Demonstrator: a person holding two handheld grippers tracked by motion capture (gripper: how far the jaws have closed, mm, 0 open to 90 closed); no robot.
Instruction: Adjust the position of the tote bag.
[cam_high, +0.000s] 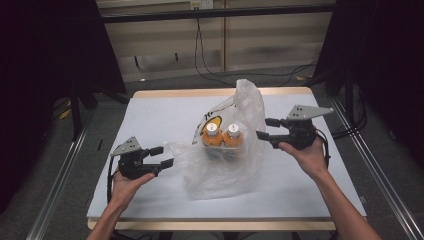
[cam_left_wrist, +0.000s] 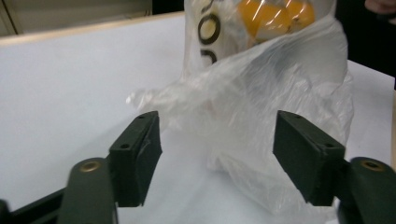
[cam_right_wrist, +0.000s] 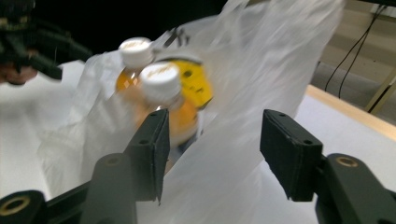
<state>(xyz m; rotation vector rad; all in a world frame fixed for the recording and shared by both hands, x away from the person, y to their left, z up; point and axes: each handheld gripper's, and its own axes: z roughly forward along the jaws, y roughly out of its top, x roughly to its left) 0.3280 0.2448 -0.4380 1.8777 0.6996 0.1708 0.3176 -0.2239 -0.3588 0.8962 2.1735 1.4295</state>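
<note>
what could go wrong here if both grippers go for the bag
1. The plastic bag is thin and crumpled, so the open left gripper may pinch only a loose fold and slip off.
2. Two orange bottles stand upright inside; pulling on one side could tip them over.
3. The open right gripper points at the raised bag edge beside the white caps, so it could knock a bottle rather than catch film.

The left gripper holds its fingers spread before a crumpled plastic bag on the white table.
</note>
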